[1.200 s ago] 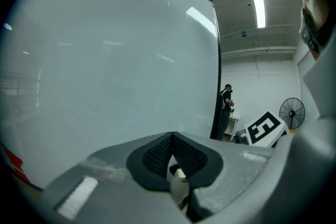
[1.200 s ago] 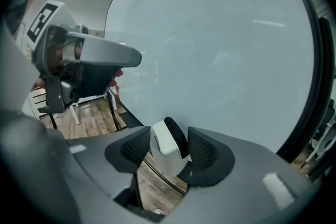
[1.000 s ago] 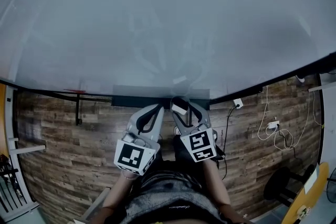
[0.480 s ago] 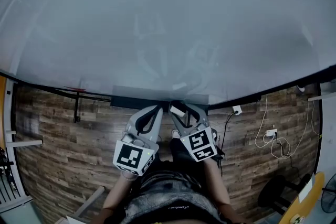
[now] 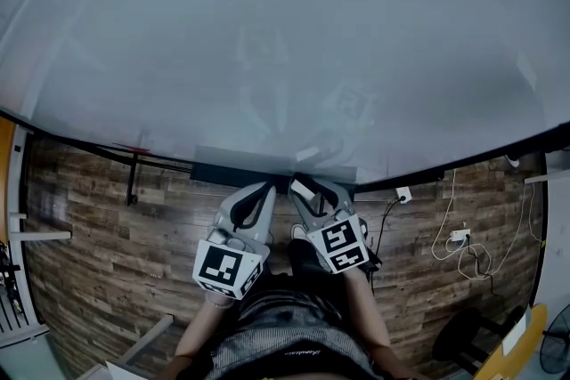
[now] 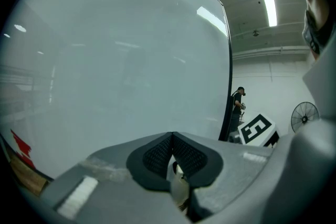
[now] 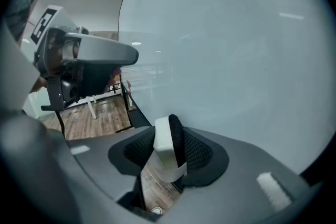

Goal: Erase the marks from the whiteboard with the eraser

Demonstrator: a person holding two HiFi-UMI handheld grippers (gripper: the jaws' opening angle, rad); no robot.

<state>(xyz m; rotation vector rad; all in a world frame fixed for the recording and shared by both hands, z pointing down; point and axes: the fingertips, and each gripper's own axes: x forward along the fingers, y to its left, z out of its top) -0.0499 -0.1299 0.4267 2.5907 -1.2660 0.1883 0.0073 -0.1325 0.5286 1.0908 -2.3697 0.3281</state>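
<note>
The whiteboard [image 5: 285,31] fills most of my head view, and a dark tray ledge [image 5: 240,166] runs along the middle of its lower edge. I cannot make out what lies on that ledge.

The eraser [image 7: 166,148] is off the ledge. It stands upright between the pads of my right tongs [image 5: 313,190], just below the board's lower edge, with its white back against one pad and its dark felt against the other. Those tongs are closing on it, and floor shows underneath, so only the grip carries it. My left tongs [image 6: 172,157] are closed with nothing between them, the mesh pads meeting at the tips. They sit just beside the right pair.

Compared with a second ago, both tongs are in much the same spot under the ledge. The eraser was already between the right pads then, but those pads now stand narrower. The board's lower edge also sits slightly lower in my view.

Faint pale shapes [image 5: 267,93] show on the board's sheen, and I cannot tell whether they are marks or reflections. A small red patch [image 5: 129,153] sits at the lower edge towards the left corner. White cables [image 5: 463,236] trail across the wooden floor [image 5: 107,227] at the right. Past the board's right edge a person [image 6: 237,107] stands well away, near a fan [image 6: 304,115].
</note>
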